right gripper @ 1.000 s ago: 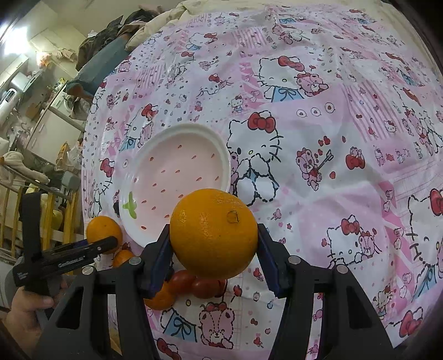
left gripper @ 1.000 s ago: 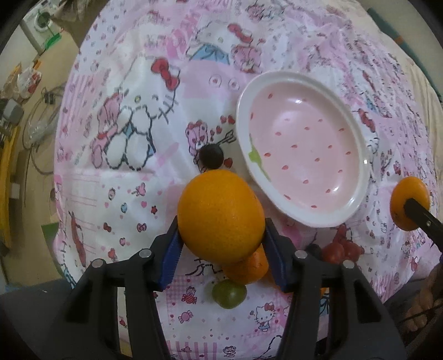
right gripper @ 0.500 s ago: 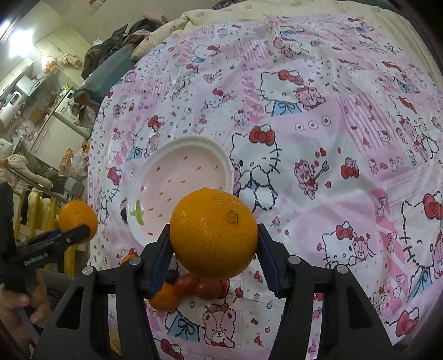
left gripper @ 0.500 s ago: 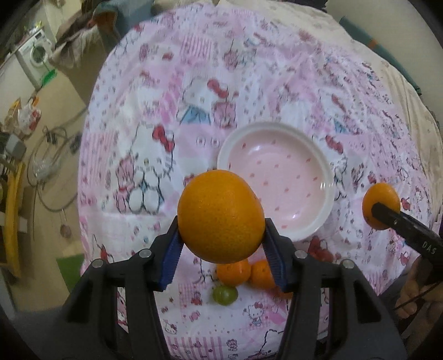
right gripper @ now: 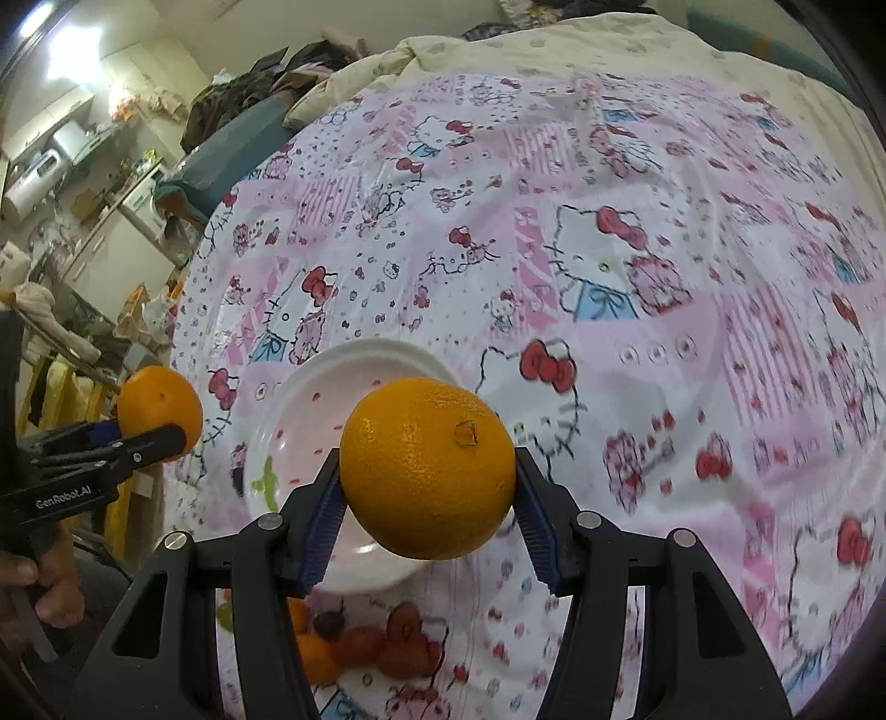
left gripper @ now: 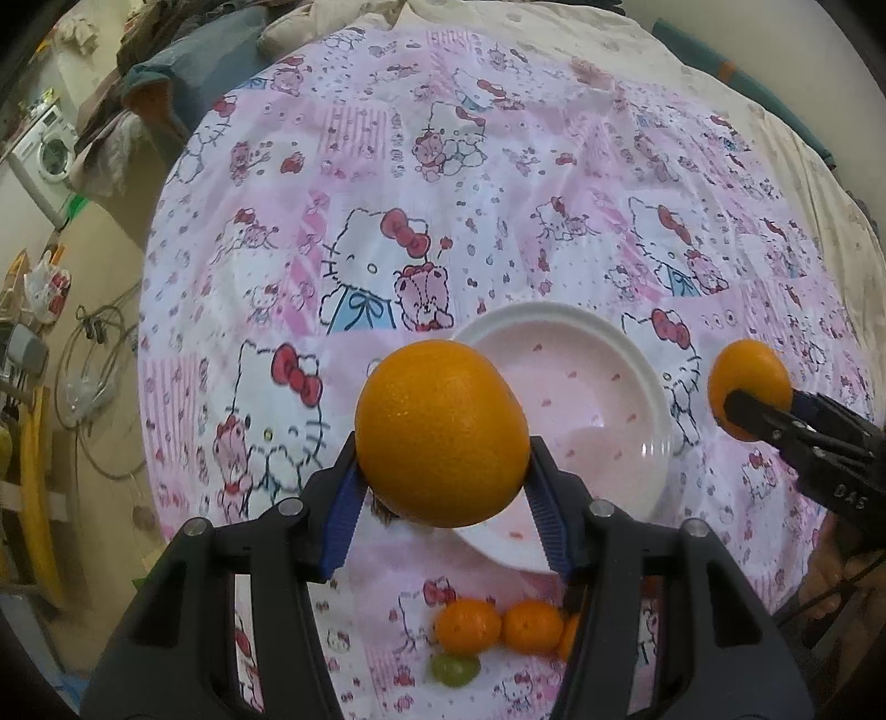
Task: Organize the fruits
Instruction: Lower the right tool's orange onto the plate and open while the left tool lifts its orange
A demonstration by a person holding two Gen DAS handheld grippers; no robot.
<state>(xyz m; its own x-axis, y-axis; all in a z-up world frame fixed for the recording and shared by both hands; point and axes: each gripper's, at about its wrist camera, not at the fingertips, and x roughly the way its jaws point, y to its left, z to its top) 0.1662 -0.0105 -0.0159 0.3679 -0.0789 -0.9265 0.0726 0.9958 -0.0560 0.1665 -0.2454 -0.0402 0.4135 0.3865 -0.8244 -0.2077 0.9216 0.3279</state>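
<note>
My left gripper is shut on a large orange and holds it high above the near-left rim of the pink-and-white plate. My right gripper is shut on a second large orange, also high over the plate. Each gripper shows in the other's view, the right and the left. Small tangerines, a green grape and red tomatoes lie on the cloth near the plate's front edge.
A pink Hello Kitty cloth covers the round table. Bedding lies beyond it. A washing machine and floor clutter stand at the left past the table's edge. The plate holds no fruit.
Both grippers have risen and drawn back from the table with their oranges. The plate and loose fruit look smaller and lower in both views.
</note>
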